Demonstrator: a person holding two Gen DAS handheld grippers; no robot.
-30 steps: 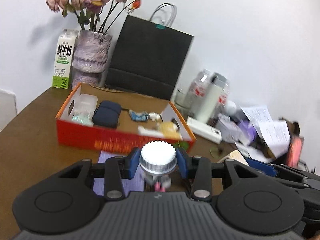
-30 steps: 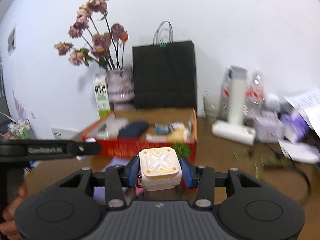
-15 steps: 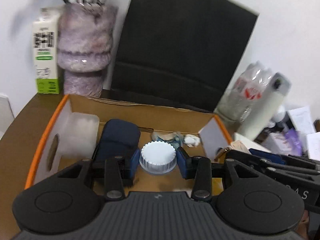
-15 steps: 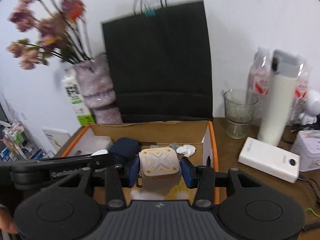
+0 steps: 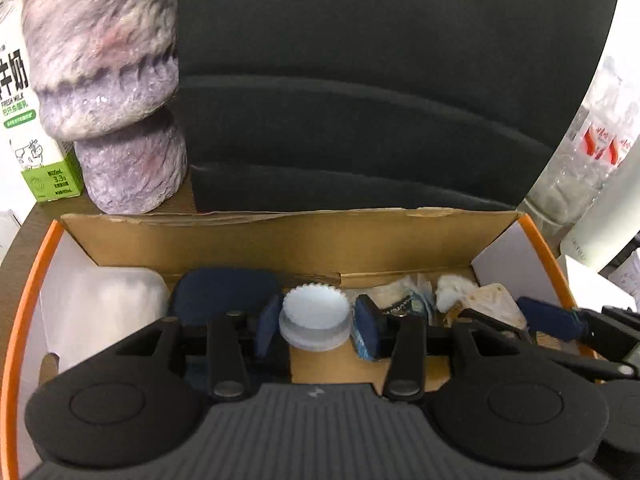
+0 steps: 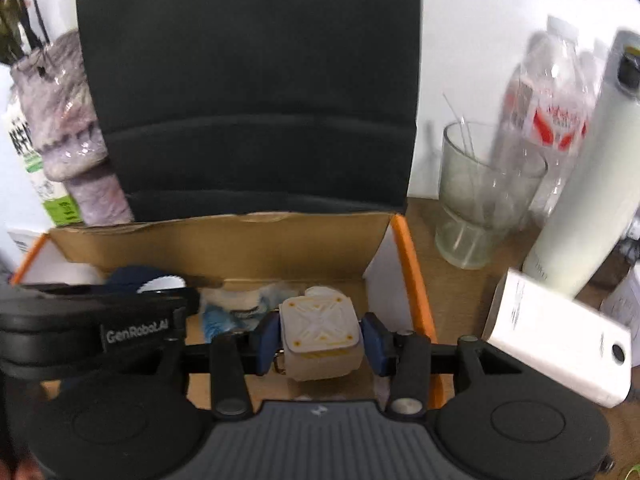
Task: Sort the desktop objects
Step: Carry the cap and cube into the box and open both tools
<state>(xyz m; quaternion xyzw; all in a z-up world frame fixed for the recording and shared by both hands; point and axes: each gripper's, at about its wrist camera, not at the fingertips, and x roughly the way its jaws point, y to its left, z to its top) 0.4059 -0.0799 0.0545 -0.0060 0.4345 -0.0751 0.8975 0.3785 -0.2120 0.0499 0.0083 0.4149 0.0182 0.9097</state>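
Observation:
An orange-rimmed cardboard box (image 5: 280, 240) fills the lower half of both views. My left gripper (image 5: 316, 330) hangs inside it with a white ribbed-cap jar (image 5: 314, 314) between its blue pads. Its jaws are opening, and a thin gap shows at the right pad. My right gripper (image 6: 320, 340) hovers over the box's right end (image 6: 412, 276). Its jaws are closing on a white cube with a yellow cross pattern (image 6: 318, 330), and both pads press its sides. In the left wrist view, a right gripper finger (image 5: 548, 320) shows at the right.
In the box lie a navy pouch (image 5: 224, 292), a frosted plastic case (image 5: 108, 304) and crumpled wrappers (image 5: 408, 292). Behind it stand a black paper bag (image 5: 360, 80), a purple vase (image 5: 108, 80) and a milk carton (image 5: 24, 120). A glass (image 6: 476, 200), bottle (image 6: 548, 100), white flask (image 6: 592, 184) and power bank (image 6: 560, 344) stand to the right.
Both grippers came forward and down from in front of the box to over its inside, carrying the jar and the cube. The left pads have parted slightly from the jar.

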